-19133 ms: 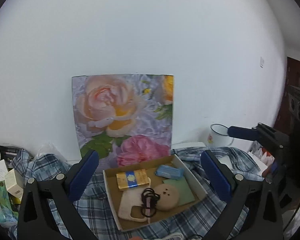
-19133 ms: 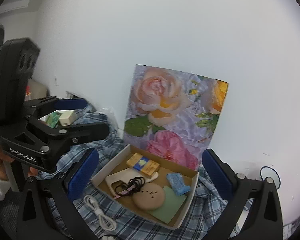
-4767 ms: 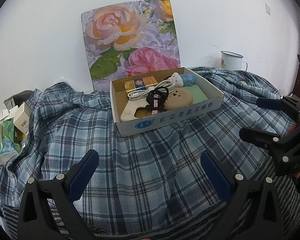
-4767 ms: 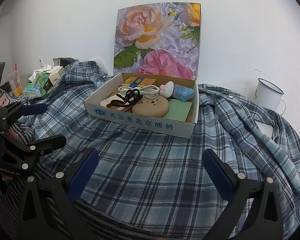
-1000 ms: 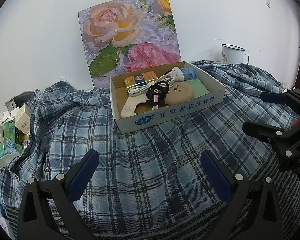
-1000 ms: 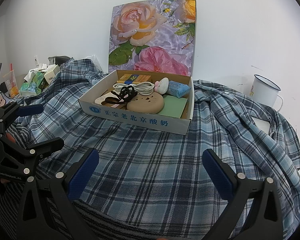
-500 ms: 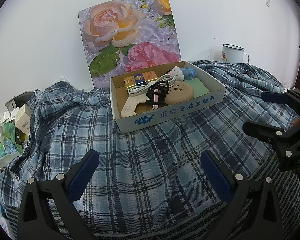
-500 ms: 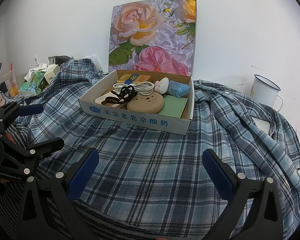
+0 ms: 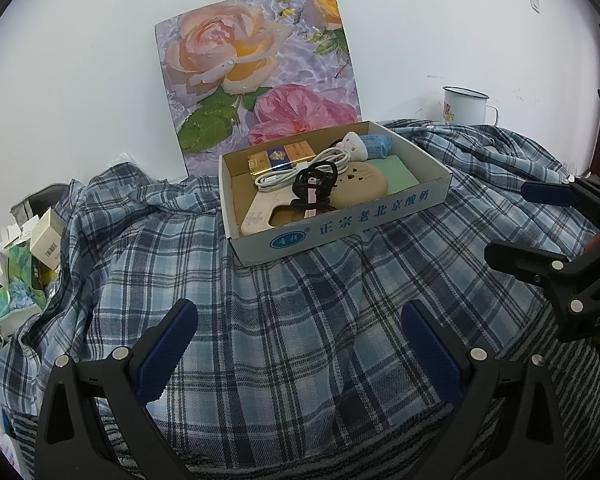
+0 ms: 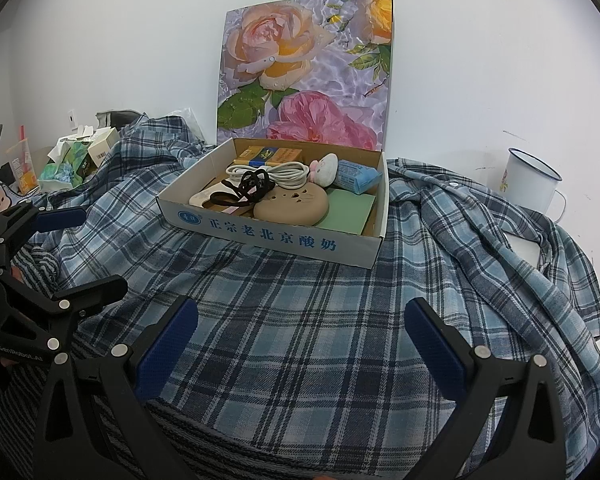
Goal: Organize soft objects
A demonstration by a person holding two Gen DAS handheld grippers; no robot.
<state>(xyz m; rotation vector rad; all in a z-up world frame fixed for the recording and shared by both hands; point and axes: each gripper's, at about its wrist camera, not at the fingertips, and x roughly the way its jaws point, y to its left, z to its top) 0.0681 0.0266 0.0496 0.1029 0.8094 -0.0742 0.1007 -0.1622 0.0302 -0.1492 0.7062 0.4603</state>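
Note:
A shallow cardboard box (image 9: 352, 222) (image 10: 276, 240) with blue print sits on a blue plaid shirt (image 9: 260, 320) (image 10: 300, 320). Inside lie a coiled white cable (image 9: 300, 168) (image 10: 276, 170), black hair ties (image 9: 314, 184) (image 10: 246, 188), a tan round pad (image 9: 360, 188) (image 10: 292, 204), a green pad (image 10: 348, 214), a yellow pack (image 9: 276, 158) and a blue pack (image 10: 356, 174). My left gripper (image 9: 300, 336) is open and empty, low over the shirt in front of the box. My right gripper (image 10: 300, 336) is open and empty, also in front of the box.
A floral board (image 9: 256, 68) (image 10: 304, 72) leans on the white wall behind the box. A white enamel mug (image 9: 464, 106) (image 10: 528, 186) stands at the right. Tissue packs and small cartons (image 9: 20, 276) (image 10: 76, 160) pile at the left. A striped cloth (image 10: 260, 448) lies nearest.
In the last second nothing has visibly moved. Over the longer span the white cable came to lie in the box and both grippers drew back and lower.

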